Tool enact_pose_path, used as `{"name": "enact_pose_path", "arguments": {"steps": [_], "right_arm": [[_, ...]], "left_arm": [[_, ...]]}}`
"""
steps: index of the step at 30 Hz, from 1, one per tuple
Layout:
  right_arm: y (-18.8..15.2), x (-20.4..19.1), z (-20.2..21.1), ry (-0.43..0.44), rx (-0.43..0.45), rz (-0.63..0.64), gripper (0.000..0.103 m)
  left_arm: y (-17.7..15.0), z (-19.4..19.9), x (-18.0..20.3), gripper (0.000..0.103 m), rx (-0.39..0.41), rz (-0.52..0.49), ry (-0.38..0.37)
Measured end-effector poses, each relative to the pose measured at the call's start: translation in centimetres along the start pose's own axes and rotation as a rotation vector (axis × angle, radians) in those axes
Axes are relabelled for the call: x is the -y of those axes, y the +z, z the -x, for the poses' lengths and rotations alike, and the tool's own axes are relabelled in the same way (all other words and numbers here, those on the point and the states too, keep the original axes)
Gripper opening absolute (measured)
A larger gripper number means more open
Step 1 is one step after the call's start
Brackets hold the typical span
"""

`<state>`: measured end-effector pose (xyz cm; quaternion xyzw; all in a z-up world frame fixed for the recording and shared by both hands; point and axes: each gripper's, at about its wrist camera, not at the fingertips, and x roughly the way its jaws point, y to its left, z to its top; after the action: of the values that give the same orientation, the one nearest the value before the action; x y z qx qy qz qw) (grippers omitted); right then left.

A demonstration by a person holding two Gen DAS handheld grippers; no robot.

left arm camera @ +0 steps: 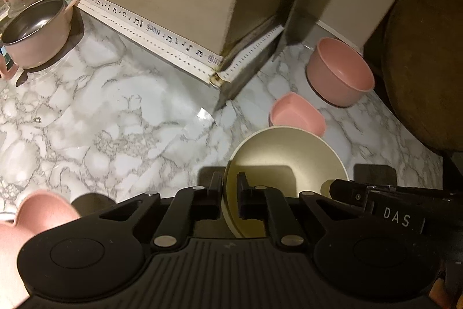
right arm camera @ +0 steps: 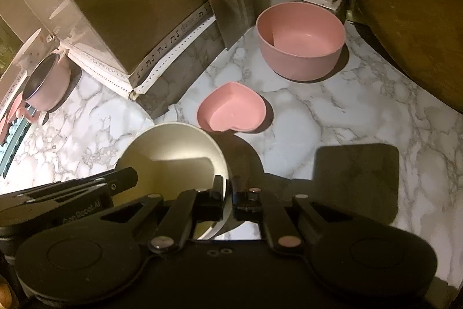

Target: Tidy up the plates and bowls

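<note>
Near the counter's (left arm camera: 86, 112) front edge, I clamp both grippers, left (left arm camera: 230, 187) and right (right arm camera: 228, 188), on the cream bowl's (left arm camera: 286, 155) opposite rims; pink bowls (right arm camera: 301, 39) lie beyond.

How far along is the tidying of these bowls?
Early, it seems. Nothing looks stacked yet. In hand: the left gripper and right gripper both pinch the cream bowl's rim. Left: the heart-shaped dish, pink bowl and pink pot sit apart.
</note>
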<state>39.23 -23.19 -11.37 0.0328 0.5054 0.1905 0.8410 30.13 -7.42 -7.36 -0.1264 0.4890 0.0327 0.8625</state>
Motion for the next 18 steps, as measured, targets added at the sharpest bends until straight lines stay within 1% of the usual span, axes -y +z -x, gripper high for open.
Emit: {"name": "enact_pose_path", "arguments": {"steps": [9, 18], "right_arm": [[-3.3, 0.7, 3.2, -0.014, 0.024, -0.036, 0.004], [-7.0, 1.5, 5.5, -0.037, 0.040, -0.075, 0.004]], "left_arm": [[-3.1, 2.7, 1.1, 0.010, -0.014, -0.038, -0.031], [-6.7, 4.1, 2.3, 0.010, -0.048, -0.085, -0.060]]}}
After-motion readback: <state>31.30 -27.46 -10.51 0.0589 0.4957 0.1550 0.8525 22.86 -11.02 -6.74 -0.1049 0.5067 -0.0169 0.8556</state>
